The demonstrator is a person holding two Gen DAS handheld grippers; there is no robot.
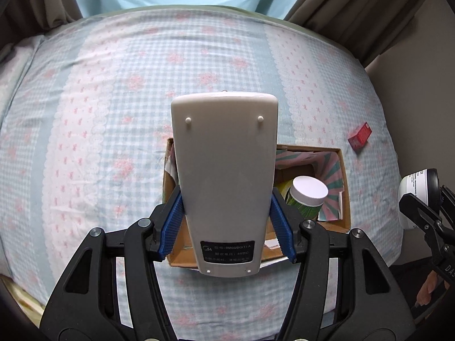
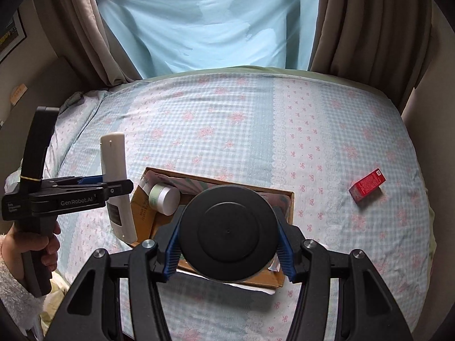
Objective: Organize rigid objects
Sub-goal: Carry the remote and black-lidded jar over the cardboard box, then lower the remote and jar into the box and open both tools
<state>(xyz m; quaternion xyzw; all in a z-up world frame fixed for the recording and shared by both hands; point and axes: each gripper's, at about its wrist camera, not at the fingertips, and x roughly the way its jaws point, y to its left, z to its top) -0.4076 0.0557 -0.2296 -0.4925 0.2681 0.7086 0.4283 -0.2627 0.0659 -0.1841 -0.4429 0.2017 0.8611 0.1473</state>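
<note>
My left gripper [image 1: 226,221] is shut on a white remote control [image 1: 224,170], back side up, held above the left part of an open cardboard box [image 1: 342,170]. It also shows in the right wrist view [image 2: 116,182]. My right gripper [image 2: 227,245] is shut on a jar with a black round lid [image 2: 227,231], held over the box [image 2: 284,199]. A green jar with a white lid [image 1: 308,191] lies inside the box; it also shows in the right wrist view [image 2: 165,197]. A small red box [image 2: 368,184] lies on the bed to the right.
The bed [image 2: 241,130] has a blue checked sheet with pink flowers. Brown curtains [image 2: 355,28] and a light blue cloth [image 2: 210,22] hang behind it. A wall stands at the right. The small red box also shows in the left wrist view [image 1: 359,135].
</note>
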